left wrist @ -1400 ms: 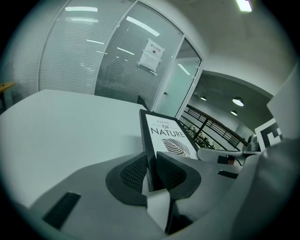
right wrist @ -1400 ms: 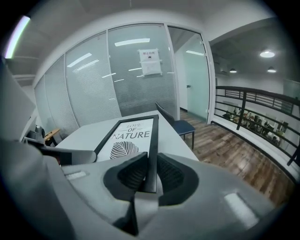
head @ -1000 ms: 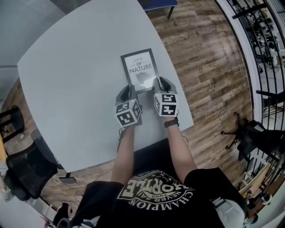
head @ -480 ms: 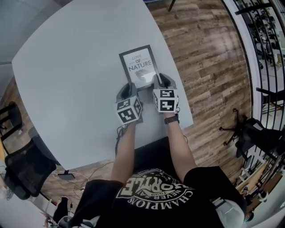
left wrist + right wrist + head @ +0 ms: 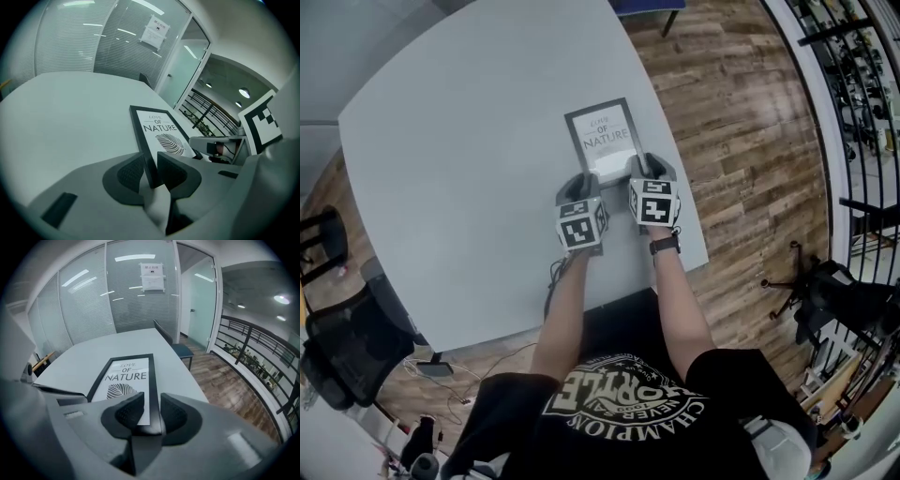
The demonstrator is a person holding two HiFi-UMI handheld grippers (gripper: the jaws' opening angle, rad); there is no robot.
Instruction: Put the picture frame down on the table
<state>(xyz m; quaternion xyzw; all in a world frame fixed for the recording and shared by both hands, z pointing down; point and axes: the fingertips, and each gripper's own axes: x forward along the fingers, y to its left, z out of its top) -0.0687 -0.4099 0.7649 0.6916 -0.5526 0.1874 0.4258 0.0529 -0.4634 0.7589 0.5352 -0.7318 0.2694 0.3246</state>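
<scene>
Frame (image 5: 607,141): lay flat on tabletop (image 5: 459,187), near its right edge.
Left claw (image 5: 150,164): clamped on frame's near left corner.
Right claw (image 5: 151,404): just opened, pads off frame's right border between them.

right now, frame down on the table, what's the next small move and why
Probably ease the left gripper open: the picture frame seems to lie flat on the table, the right gripper has just been opening, an edge loose between its jaws, while the left's sit close on theirs.
</scene>
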